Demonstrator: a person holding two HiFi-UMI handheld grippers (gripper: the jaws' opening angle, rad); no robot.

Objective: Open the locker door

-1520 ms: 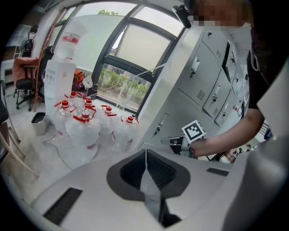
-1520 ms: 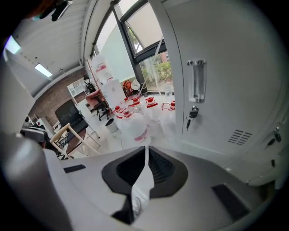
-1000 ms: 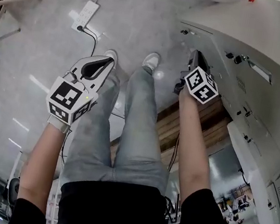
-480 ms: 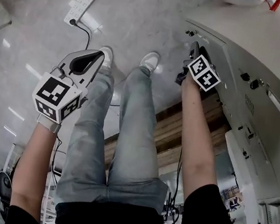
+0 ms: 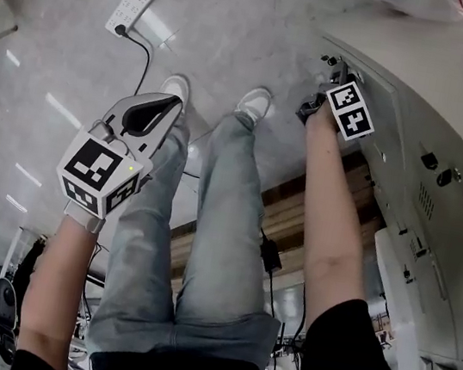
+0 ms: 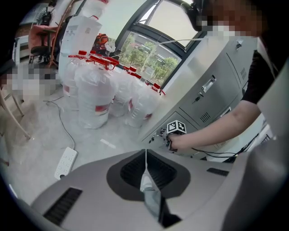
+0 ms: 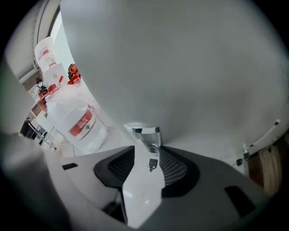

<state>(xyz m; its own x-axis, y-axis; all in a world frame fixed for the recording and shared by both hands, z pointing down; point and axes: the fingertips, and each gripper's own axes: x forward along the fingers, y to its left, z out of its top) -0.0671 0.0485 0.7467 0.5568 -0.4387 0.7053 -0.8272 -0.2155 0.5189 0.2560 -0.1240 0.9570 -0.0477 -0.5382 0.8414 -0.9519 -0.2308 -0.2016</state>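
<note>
Grey steel filled the right gripper view: the locker door (image 7: 189, 67), low in the bank by the floor. The right hand-held gripper (image 7: 151, 153) had just been spreading its jaws; they stood wide, chrome handle (image 7: 146, 134) and small key (image 7: 152, 164) between them, neither pinched. Best bet: square up on that handle, close firmly, pull outward with the hinge's swing. Right arm reached steeply down; the left hand-held gripper (image 5: 163, 108), jaws pressed together and empty, hung beside the thigh.

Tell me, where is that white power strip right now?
Head view, upper left: the power strip lies on the floor, beyond the person's left shoe.
</note>
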